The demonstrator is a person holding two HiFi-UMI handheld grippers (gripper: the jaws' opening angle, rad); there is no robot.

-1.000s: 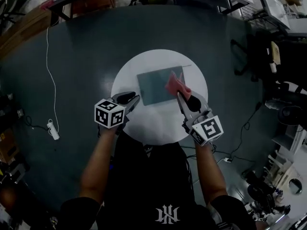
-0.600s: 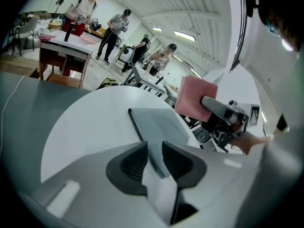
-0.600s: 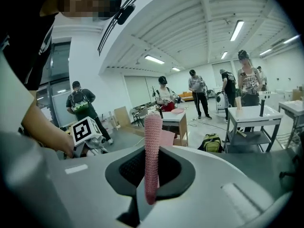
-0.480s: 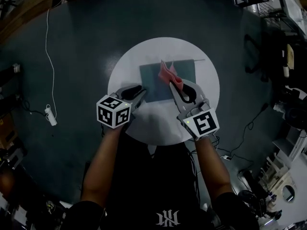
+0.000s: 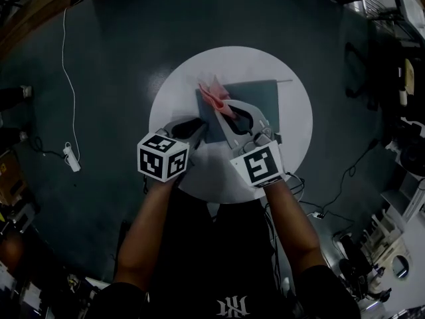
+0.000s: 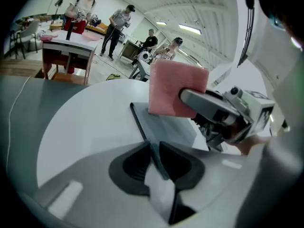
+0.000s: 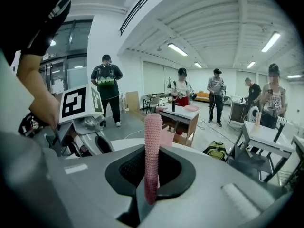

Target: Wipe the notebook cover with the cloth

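2 tongs at work: pink knitted cloth (image 5: pixel 212 93) on the flat grey-green notebook (image 5: pixel 255 102).
My right gripper (image 5: pixel 224 108) clamps the cloth at the notebook's far-left corner, and my left gripper (image 5: pixel 194 130) pinches the notebook's near-left edge. A round white table (image 5: pixel 174 95) lies under the notebook. I judge the cloth soft and floppy, best held bunched. The notebook looks light and likely to slide, so I would pin its edge.

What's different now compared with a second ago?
The right tongs, shut on the pink knitted cloth, swept it leftward across the dark grey notebook cover, from its right part to its left edge. The left tongs stayed clamped on the notebook's near left corner, and the notebook stayed on the round white table.
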